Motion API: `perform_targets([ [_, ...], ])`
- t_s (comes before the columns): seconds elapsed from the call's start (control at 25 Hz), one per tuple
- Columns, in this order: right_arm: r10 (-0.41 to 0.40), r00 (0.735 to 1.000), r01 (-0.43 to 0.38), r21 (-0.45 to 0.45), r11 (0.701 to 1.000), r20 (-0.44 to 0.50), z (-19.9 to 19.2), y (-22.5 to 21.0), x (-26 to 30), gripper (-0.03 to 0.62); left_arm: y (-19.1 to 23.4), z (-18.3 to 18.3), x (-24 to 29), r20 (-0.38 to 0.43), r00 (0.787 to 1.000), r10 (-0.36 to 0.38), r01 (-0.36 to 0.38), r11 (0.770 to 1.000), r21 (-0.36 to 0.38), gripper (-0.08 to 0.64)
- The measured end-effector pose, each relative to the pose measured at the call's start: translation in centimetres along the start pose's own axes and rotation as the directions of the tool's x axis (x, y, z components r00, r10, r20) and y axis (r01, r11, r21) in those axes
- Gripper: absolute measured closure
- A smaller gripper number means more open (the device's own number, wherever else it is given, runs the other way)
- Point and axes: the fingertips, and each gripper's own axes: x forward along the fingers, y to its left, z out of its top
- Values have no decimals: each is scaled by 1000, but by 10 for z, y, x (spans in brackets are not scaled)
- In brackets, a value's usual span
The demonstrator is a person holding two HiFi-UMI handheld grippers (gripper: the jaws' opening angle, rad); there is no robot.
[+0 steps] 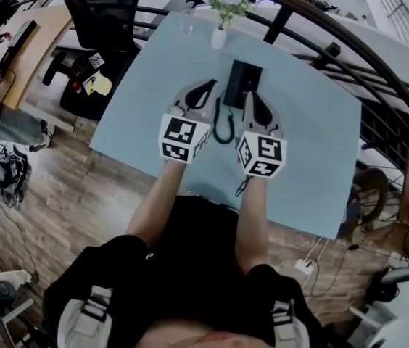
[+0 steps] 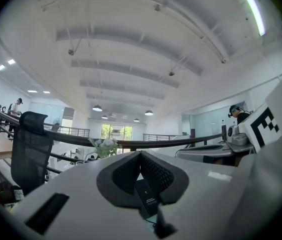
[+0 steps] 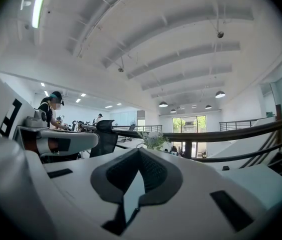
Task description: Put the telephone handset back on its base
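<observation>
We hold both grippers level above the light blue tabletop [image 1: 313, 165]. The jaws of the left gripper [image 2: 141, 156] are closed, tip against tip, with nothing between them. The jaws of the right gripper [image 3: 140, 154] are closed and empty as well. The black telephone [image 1: 243, 84] lies on the tabletop at 12 o'clock from us, between the two grippers. Its curled cord [image 1: 222, 129] runs toward 6 o'clock (we cannot tell the handset from the base here). A small vase [image 1: 219, 36] with flowers stands at 12 o'clock from the telephone, and a black chair [image 1: 103, 9] at 10 o'clock.
</observation>
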Motion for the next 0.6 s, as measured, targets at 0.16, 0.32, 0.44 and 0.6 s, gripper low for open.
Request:
perform_targets([
  [0.16, -1, 1000, 1, -7, 1000, -6, 0, -2, -2, 598, -2, -6, 1, -11, 1000, 7, -7, 1000, -12, 560],
  [0.32, 4, 1000, -5, -12, 1000, -12, -3, 0, -1, 598, -1, -7, 2, -5, 1000, 10, -10, 1000, -22, 560],
  [0.44, 11, 1000, -11, -15, 1000, -12, -3, 1, 2, 598, 2, -14, 2, -26, 1000, 10, -11, 1000, -23, 560],
  [0.6, 20, 1000, -20, -17, 1000, -14, -5, 3, 2, 598, 0, -15, 3, -23, 1000, 6, -7, 999, -35, 560],
])
